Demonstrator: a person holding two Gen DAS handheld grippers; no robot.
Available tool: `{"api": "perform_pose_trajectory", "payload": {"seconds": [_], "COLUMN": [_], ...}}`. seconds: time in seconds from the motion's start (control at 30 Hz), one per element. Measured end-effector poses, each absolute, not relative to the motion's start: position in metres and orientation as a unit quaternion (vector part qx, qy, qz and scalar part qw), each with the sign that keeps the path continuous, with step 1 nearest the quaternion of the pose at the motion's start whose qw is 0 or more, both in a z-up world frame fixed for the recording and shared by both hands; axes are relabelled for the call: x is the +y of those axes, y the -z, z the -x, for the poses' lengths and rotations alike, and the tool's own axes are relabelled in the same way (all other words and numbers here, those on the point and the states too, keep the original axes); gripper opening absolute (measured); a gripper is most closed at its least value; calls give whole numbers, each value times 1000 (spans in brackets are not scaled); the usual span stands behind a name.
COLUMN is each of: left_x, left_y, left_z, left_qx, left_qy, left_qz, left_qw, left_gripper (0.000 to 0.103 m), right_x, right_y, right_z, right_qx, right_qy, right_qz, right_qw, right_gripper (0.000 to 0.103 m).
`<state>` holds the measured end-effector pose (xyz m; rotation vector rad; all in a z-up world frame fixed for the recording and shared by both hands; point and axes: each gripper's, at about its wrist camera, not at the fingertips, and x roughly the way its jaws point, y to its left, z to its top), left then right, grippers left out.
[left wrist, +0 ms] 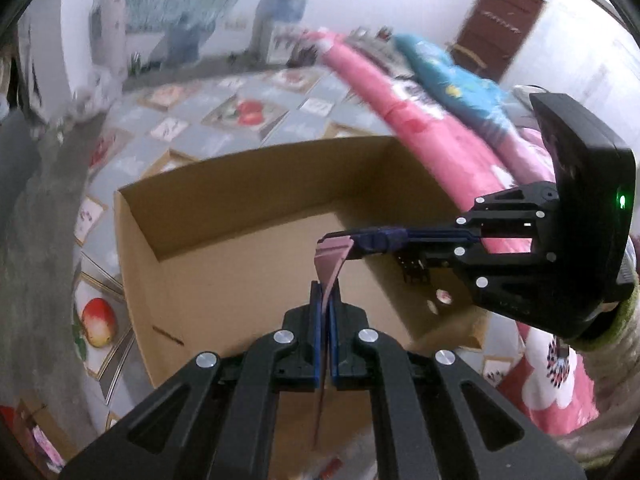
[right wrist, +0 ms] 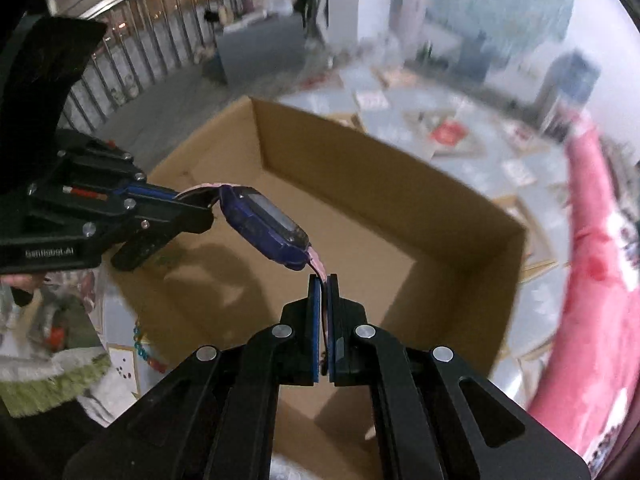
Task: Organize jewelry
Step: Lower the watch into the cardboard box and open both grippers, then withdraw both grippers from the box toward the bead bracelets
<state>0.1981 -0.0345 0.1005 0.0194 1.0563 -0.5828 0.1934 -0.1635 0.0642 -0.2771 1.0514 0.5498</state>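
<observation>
Cardboard box (right wrist: 400, 216) open beneath watch (right wrist: 268, 224)

A: What is the cardboard box (left wrist: 224, 264) made of?

B: Plain brown corrugated card, matt and unprinted inside.

A: And the watch (right wrist: 266, 226) above the box?

B: Dark blue plastic case with a glossy face; its pink strap (left wrist: 330, 264) looks smooth and rubbery.

A: The left hand-held gripper (left wrist: 325, 300) and right hand-held gripper (right wrist: 323, 300)?

B: Matt black plastic, bright metal pin heads, blue pads (left wrist: 316, 320).

A: Around the box?

B: A printed cloth (left wrist: 192, 120), smooth; beside it, soft pink bedding (left wrist: 420, 120).
</observation>
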Motion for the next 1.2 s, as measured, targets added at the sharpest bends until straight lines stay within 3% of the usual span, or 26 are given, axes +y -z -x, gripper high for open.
{"api": "perform_pose_trajectory", "payload": {"seconds": [0.17, 0.27, 0.73, 0.93, 1.2], "left_x": [-35, -34, -22, -3, 30], "left_y": [-70, -61, -102, -142, -157], "left_z": [-247, -266, -244, -191, -119], "left_qx": [541, 552, 458, 385, 333], "left_qy": [225, 185, 169, 172, 149], "left_qz": [-21, -32, -41, -34, 14], "left_qw": [810, 812, 872, 906, 931], "left_gripper": [10, 42, 58, 71, 82], "right_x": [-160, -169, -200, -202, -203], "right_y": [-35, -18, -48, -81, -133], "right_z": [-253, -283, -268, -229, -154], "right_qx": [564, 581, 555, 503, 407], "right_qy": [-252, -219, -198, -191, -160], "right_qz": [94, 82, 32, 26, 27], "right_qw": [781, 779, 808, 843, 899], "right_gripper": [10, 19, 30, 48, 84]}}
